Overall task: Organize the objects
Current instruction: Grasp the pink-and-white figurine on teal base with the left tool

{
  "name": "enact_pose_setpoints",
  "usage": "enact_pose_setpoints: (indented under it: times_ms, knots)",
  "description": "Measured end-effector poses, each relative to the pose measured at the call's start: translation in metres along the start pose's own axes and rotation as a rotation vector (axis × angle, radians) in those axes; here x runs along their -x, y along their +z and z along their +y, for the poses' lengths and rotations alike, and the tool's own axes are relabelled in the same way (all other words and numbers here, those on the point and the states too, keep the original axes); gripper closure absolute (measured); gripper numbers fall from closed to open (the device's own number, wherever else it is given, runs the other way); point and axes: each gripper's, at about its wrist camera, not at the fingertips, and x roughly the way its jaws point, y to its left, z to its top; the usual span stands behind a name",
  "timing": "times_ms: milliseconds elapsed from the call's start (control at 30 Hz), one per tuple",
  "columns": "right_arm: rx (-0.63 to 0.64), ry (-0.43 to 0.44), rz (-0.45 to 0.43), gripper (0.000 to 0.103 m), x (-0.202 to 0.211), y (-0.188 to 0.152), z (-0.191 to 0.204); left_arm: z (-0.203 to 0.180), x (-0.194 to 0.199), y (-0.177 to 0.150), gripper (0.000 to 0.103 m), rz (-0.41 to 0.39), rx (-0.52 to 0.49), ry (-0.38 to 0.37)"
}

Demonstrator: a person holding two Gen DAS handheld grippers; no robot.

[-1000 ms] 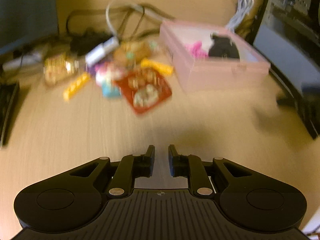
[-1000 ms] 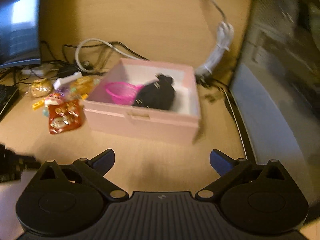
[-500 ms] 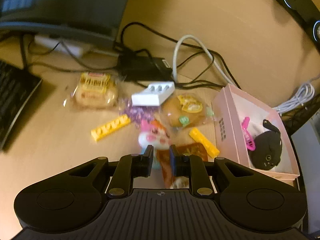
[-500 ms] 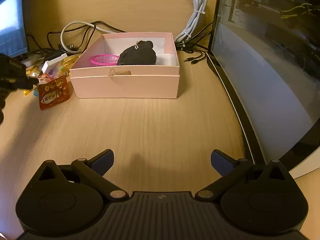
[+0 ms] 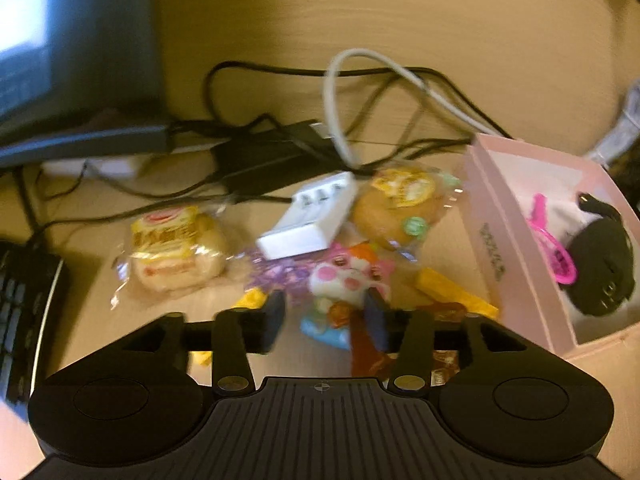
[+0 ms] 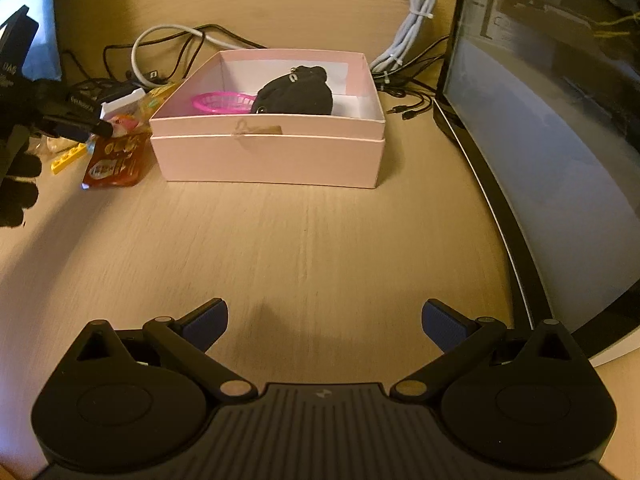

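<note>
Overhead, left wrist view: left gripper (image 5: pixel 324 322) jaws opening, nothing pressed, pink cat toy (image 5: pixel 348 276) framed between fingers, just beside pink box (image 5: pixel 492 248) left wall. Best to straddle toy squarely, clear of red pouch (image 5: pixel 366 344). Toy's long axis ran toward desk's back edge.

Right wrist view: right gripper (image 6: pixel 324 326) gaped wide, empty, over bare desk (image 6: pixel 304 240) near front edge.

Left black two-finger gripper (image 5: pixel 326 320): lower centre of frame, angled downward, jaws opening, pads pressing nothing. Right black two-finger gripper with blue pads (image 6: pixel 324 326): lower centre, jaws spread wide, empty. Black-gloved hand (image 6: pixel 16 184): left edge.
</note>
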Motion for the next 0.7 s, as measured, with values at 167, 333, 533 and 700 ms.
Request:
enact_pose_setpoints:
  times_ms: [167,333,533,700]
  knots:
    - [-0.011,0.007,0.025,0.0,-0.005,0.0,0.0,0.005,-0.002,-0.006,0.043,0.031,0.017,-0.077]
    - [0.012,0.018,0.015,0.0,-0.004,0.003,0.007,-0.004,-0.011,-0.009,0.049,0.031,0.006,-0.114]
    - [0.025,0.024,0.01,0.0,-0.003,0.003,0.01,0.001,0.008,-0.009,0.072,-0.013,0.029,-0.114]
    - [0.019,0.041,0.033,0.0,-0.013,0.006,0.014,0.013,0.037,-0.032,0.073,0.013,0.03,-0.179]
